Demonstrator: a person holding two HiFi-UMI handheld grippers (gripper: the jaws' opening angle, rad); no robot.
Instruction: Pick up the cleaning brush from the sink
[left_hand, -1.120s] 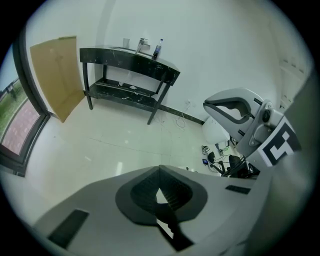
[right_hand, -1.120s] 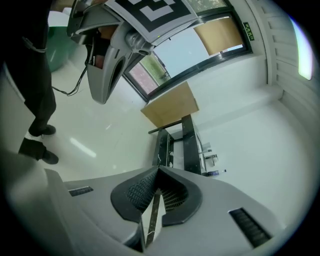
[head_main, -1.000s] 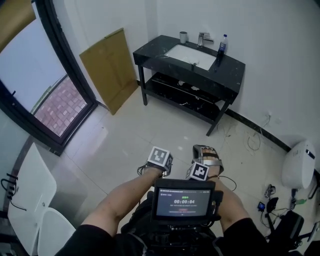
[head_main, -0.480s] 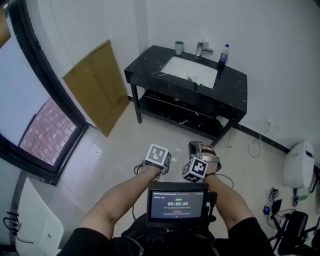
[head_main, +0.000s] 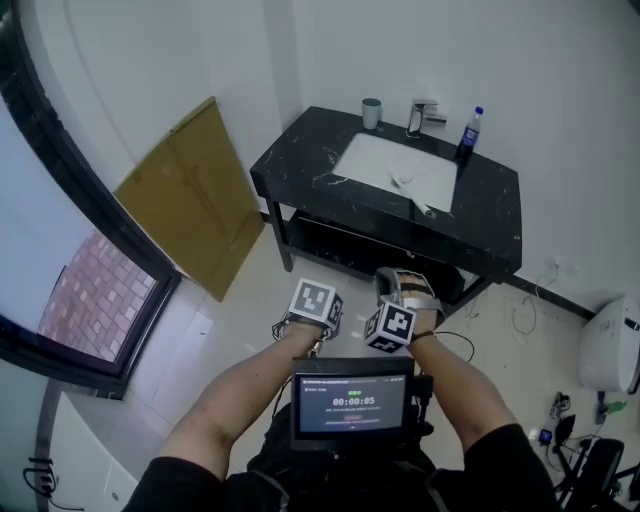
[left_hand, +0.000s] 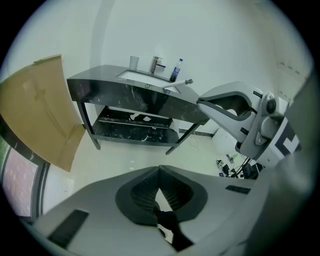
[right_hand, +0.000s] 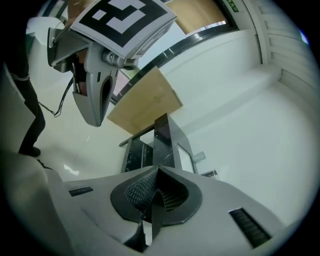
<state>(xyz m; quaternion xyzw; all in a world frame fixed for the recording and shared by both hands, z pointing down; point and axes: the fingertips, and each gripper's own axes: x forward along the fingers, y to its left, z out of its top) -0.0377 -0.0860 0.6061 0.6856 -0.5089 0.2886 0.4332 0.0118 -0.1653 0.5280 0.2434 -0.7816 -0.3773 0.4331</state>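
The cleaning brush (head_main: 408, 182) is a pale, thin thing lying in the white sink (head_main: 380, 160) of a black marble vanity (head_main: 300, 160), its handle reaching over the sink's near right rim. In the left gripper view the brush (left_hand: 179, 85) shows small at the vanity's right end. My left gripper (head_main: 314, 304) and right gripper (head_main: 400, 296) are held side by side in front of my body, over the floor and well short of the vanity. Both are shut with nothing between their jaws (left_hand: 159, 168) (right_hand: 158, 170).
A grey cup (head_main: 371, 113), a faucet (head_main: 426, 115) and a blue-capped bottle (head_main: 469, 130) stand along the back of the vanity. Cardboard (head_main: 185, 200) leans on the left wall. A white fixture (head_main: 610, 355) and cables (head_main: 560, 420) lie at the right.
I have walked toward the vanity, which now stands nearer and more central in the head view. Both grippers stay shut and side by side in front of me.
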